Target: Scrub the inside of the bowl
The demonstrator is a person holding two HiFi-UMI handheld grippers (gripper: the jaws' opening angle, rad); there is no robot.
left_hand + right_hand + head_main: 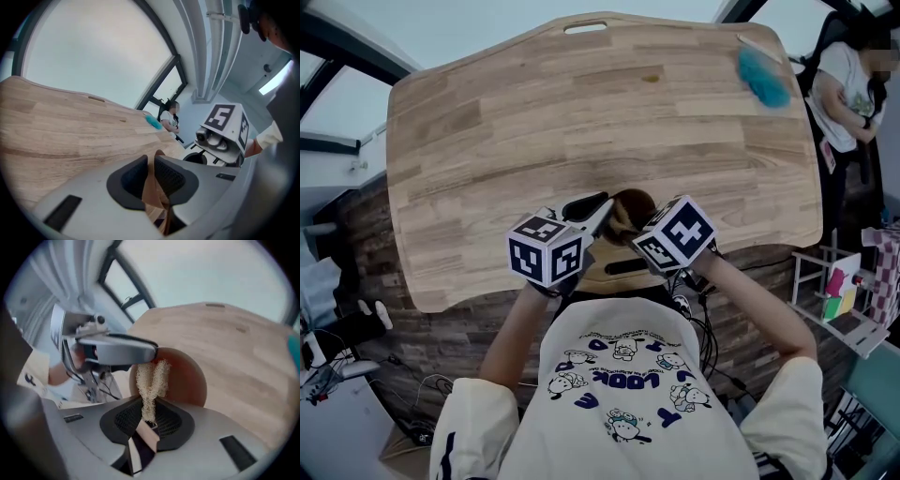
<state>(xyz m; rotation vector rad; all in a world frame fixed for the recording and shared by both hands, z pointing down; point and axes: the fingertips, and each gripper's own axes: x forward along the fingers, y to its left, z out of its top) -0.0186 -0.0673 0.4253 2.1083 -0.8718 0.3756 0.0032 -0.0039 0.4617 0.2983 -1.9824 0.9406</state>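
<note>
A brown wooden bowl (630,208) is tipped on its side just above the front edge of the wooden table (581,112). My left gripper (598,212) is shut on the bowl's rim; in the left gripper view the thin brown wall (152,187) stands between the two black pads. My right gripper (630,229) is shut on a pale loofah scrubber (151,378). The scrubber's tuft reaches into the bowl's hollow (187,376), close under the left gripper's jaw (112,350). The right gripper's marker cube (224,123) shows in the left gripper view.
A teal brush (762,77) lies at the table's far right corner. A person (848,84) sits beyond that corner. A white rack with coloured items (848,300) stands to the right of the table. Cables and boxes lie on the floor at left.
</note>
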